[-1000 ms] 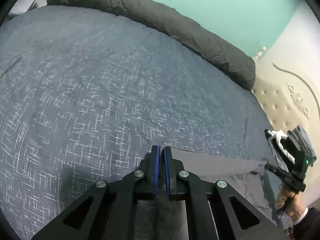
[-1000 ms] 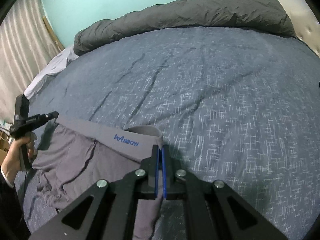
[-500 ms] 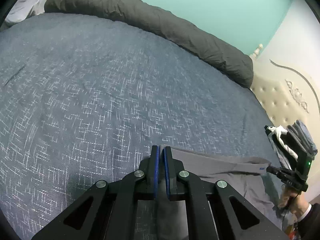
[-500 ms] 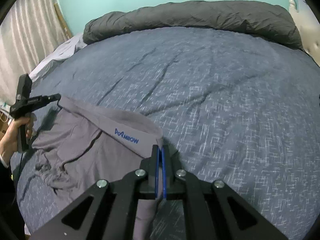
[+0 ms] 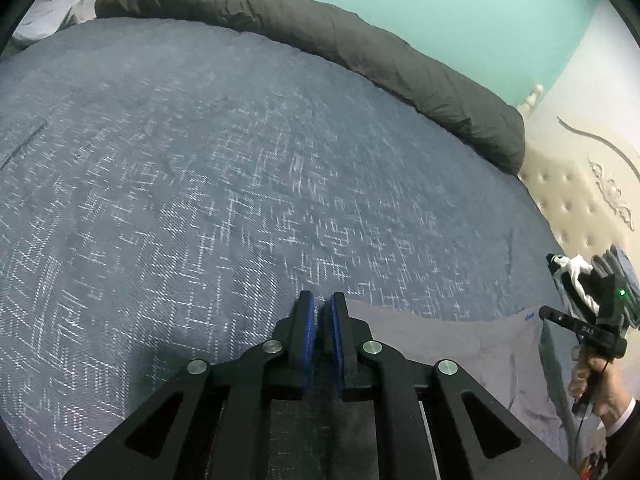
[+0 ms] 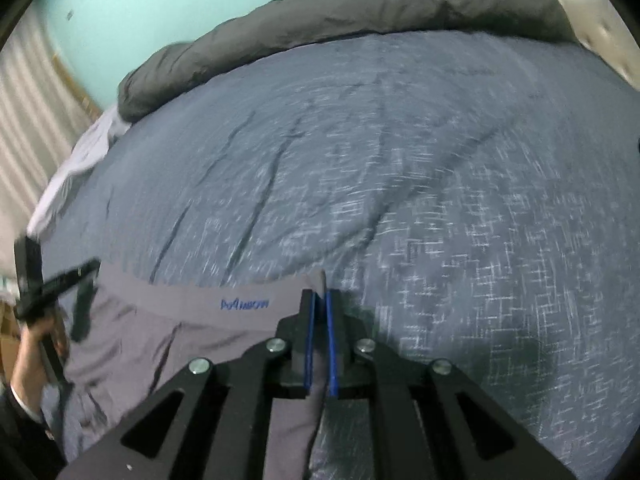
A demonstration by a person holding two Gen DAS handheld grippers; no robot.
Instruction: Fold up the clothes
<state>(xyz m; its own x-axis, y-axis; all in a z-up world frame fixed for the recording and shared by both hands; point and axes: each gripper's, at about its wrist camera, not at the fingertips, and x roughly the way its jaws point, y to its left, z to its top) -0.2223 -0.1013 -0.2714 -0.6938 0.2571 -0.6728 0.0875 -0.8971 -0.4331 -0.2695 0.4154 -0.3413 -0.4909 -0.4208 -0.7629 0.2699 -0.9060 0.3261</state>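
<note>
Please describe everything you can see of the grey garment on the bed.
The grey garment looks like soft, thin knit underwear with a smooth waistband bearing a blue logo. It lies spread, waistband stretched, on the blue bedspread, its lower part wrinkled. The right hand-held gripper pinches one waistband end; the left hand-held gripper holds the other.

— Where do we have the garment [image 6: 168,344]?

— Flat on the bedspread [image 5: 224,184], at its near edge, its waistband [image 6: 208,300] on the far side.

— And beyond the bedspread?

— We see the rolled duvet [image 5: 360,52] along its far edge — the headboard [image 5: 568,196] stands at its right end, the curtain [image 6: 28,116] past its left end.
</note>
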